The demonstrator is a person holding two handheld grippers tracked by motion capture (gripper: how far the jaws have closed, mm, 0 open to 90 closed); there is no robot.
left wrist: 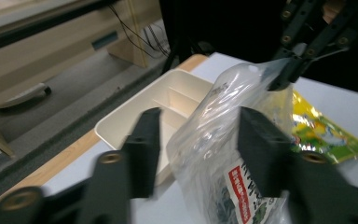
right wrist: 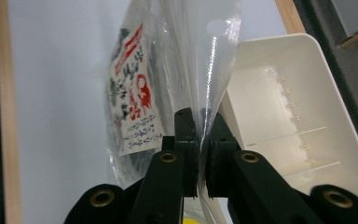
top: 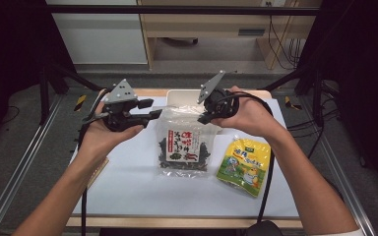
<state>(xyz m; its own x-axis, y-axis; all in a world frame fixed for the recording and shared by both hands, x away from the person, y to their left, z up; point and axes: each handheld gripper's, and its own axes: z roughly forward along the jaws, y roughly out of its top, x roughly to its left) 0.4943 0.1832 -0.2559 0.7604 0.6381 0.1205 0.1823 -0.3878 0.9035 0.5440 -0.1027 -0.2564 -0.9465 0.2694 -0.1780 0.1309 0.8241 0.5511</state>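
White tabletop (top: 128,191) — seaweed bag (top: 186,147) top pinched in closed right tongs (right wrist: 203,122), body between wide-open, empty left tongs (left wrist: 200,135).

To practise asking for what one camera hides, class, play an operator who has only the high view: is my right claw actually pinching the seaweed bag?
Observer: Yes, the right claw is shut on the clear top edge of the seaweed bag.
Operator: And the left claw?
Observer: The left claw is open, one jaw either side of the bag.
Operator: Is the white tray divided?
Observer: Yes, thin dividers cross the white tray.
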